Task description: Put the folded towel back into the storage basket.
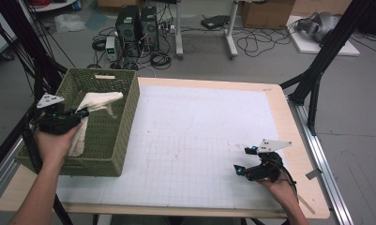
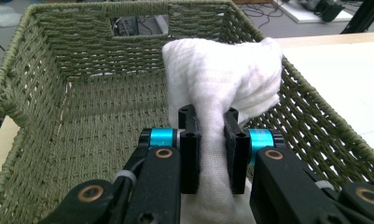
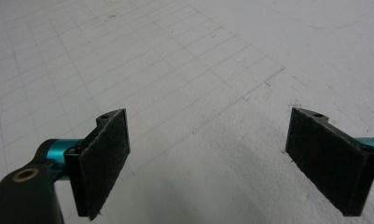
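Note:
A white towel (image 1: 94,105) hangs over the inside of a green woven basket (image 1: 127,122) at the table's left. My left gripper (image 1: 82,112) is above the basket's left side, shut on the towel (image 2: 222,88); the cloth is pinched between its two black pads (image 2: 190,154) and droops on both sides. My left gripper (image 2: 213,154) looks along the basket (image 2: 82,93) toward its far wall. My right gripper (image 1: 243,161) rests low over the white gridded mat (image 1: 199,140) near the front right corner. Its jaws stand wide apart, my right gripper (image 3: 212,158) holding nothing.
The basket's far wall has a handle cut-out (image 2: 140,25). The wooden table edge (image 1: 298,140) runs along the right of the mat. Black frame legs (image 1: 317,70) stand by the table, and computers with cables (image 1: 139,33) sit on the floor beyond it.

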Demonstrator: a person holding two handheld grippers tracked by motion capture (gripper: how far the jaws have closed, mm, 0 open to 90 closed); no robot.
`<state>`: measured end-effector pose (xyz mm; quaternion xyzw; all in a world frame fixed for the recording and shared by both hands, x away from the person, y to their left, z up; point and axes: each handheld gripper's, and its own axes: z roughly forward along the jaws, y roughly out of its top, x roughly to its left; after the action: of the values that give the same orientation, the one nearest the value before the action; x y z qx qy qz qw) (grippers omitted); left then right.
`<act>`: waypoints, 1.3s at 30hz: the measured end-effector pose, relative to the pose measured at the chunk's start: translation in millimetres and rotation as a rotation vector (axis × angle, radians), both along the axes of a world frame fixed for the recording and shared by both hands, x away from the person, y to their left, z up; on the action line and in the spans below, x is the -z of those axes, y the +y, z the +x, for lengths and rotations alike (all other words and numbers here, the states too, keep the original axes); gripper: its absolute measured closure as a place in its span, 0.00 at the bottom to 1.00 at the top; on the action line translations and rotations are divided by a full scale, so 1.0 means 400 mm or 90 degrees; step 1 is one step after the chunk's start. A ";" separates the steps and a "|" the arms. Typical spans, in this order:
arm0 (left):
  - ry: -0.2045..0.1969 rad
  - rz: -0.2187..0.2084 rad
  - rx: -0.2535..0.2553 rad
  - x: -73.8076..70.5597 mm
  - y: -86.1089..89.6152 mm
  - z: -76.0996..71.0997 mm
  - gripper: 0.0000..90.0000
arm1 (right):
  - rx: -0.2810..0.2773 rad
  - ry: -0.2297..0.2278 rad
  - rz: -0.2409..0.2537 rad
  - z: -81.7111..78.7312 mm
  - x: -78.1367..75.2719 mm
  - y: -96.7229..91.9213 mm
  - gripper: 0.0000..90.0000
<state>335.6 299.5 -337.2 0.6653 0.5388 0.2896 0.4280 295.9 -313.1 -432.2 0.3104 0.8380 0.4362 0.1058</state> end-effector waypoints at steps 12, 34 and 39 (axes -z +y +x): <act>0.013 -0.013 -0.032 0.001 -0.008 0.012 0.89 | -0.004 0.003 -0.001 0.001 0.001 0.001 0.14; 0.091 -0.026 -0.002 0.018 -0.033 0.038 0.74 | -0.004 0.002 -0.001 0.000 0.000 0.001 0.14; 0.087 -0.031 0.012 0.017 -0.032 0.039 0.77 | -0.005 0.002 0.002 -0.002 -0.001 0.001 0.14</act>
<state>351.0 286.7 -344.2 0.6780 0.5674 0.2260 0.4090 295.1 -312.7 -431.9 0.3080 0.8387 0.4373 0.1023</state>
